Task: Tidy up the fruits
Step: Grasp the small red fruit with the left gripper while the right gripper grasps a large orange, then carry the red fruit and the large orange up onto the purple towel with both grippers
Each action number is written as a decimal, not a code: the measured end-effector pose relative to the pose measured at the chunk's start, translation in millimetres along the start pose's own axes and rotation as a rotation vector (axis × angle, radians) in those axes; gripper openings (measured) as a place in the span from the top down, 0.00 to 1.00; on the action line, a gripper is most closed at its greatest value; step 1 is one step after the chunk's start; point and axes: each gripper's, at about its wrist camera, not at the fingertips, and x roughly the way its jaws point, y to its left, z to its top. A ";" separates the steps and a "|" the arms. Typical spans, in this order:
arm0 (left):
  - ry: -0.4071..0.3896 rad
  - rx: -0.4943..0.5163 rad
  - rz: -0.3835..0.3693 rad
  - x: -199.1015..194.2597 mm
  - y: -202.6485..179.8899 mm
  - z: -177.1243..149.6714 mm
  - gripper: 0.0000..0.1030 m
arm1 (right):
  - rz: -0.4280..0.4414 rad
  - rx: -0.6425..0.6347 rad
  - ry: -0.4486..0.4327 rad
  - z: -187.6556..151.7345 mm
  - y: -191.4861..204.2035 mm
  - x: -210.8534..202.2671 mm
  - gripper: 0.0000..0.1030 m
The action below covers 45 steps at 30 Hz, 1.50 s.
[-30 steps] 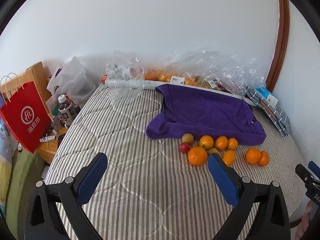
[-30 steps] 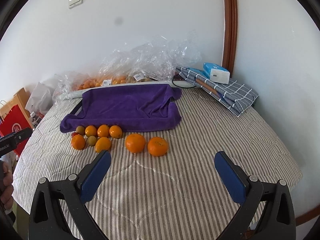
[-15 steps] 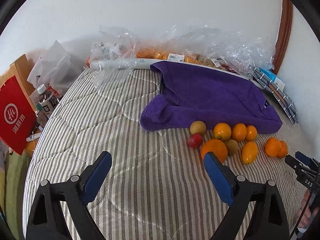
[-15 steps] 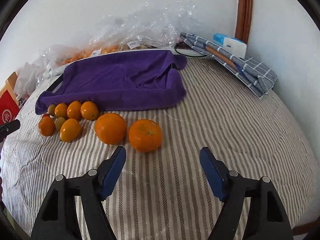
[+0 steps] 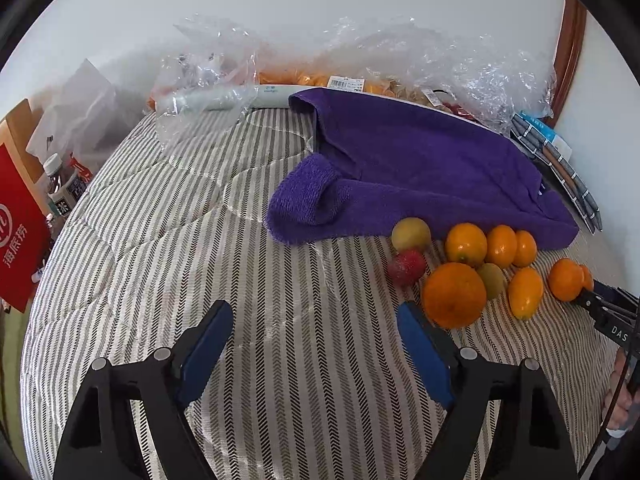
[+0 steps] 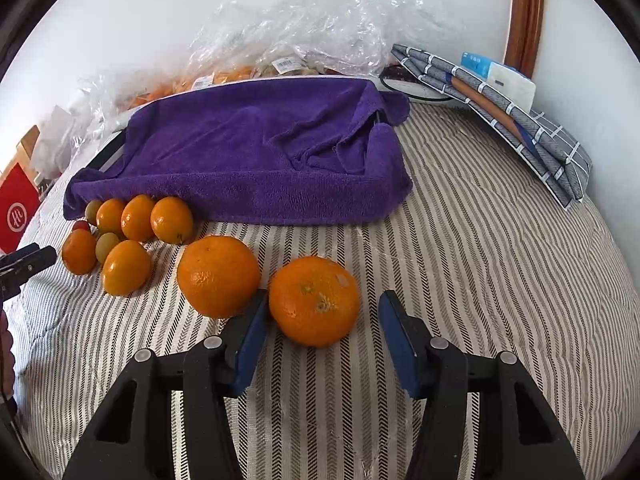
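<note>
The work surface is a quilted cover with grey and cream stripes (image 6: 480, 240), set against a white wall (image 5: 320, 8). A wooden door frame (image 6: 524, 16) stands at the far right corner. A purple towel (image 6: 260, 152) lies draped over a raised object at the back of the surface. Behind it, crumpled clear plastic bags (image 6: 312, 20) hold more orange fruit. A folded grey checked cloth (image 6: 520, 120) with a small blue and white box (image 6: 500, 74) on it leans at the right edge. Beyond the left edge are a red paper bag (image 5: 18, 232) and a bottle (image 5: 60, 184).

The fruits lie in a loose group along the towel's front edge. Components: a cluster of small oranges (image 6: 138, 218), two greenish fruits (image 5: 492, 280), one yellowish fruit (image 5: 411, 234), one red fruit (image 5: 406, 266), a large orange (image 5: 454, 294) and two mandarins, one (image 6: 218, 276) beside the other.

Right gripper (image 6: 322, 324): jaws closing, with the rightmost mandarin (image 6: 314, 300) between them. The left pad sits just beside the fruit or touching it; which cannot be determined. The right pad stands clear of it.

Left gripper (image 5: 314, 330): jaws wide and closing, with only bare striped cover between them. Its right pad sits just in front of the large orange; contact cannot be determined.
</note>
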 end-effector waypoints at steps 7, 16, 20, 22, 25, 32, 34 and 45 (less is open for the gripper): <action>0.008 0.039 -0.051 12.7 -11.8 8.4 0.28 | 0.009 -0.001 -0.008 0.6 1.1 -0.3 0.59; 0.003 0.045 -0.098 22.0 -28.1 19.6 0.42 | 0.024 0.027 -0.034 -11.2 -5.6 -14.2 0.59; 0.000 0.051 -0.127 22.2 -33.9 20.7 0.59 | 0.019 0.029 -0.055 -14.7 -4.9 -19.0 0.59; 0.000 0.043 -0.146 23.6 -34.4 21.7 0.73 | 0.013 0.027 -0.065 -15.4 -4.2 -20.6 0.59; 0.000 0.023 -0.161 23.2 -31.9 21.7 0.78 | 0.001 0.031 -0.076 -16.3 -4.1 -23.1 0.59; -0.038 -0.021 -0.184 13.9 -21.8 19.5 0.78 | 0.026 0.073 -0.087 -22.9 -8.8 -31.0 0.59; -0.048 -0.035 -0.191 11.2 -17.8 18.8 0.78 | 0.027 0.085 -0.080 -24.3 -9.8 -32.6 0.59; -0.063 -0.119 -0.196 -17.1 -2.4 11.9 0.78 | 0.015 0.118 -0.099 -26.3 -4.3 -60.2 0.59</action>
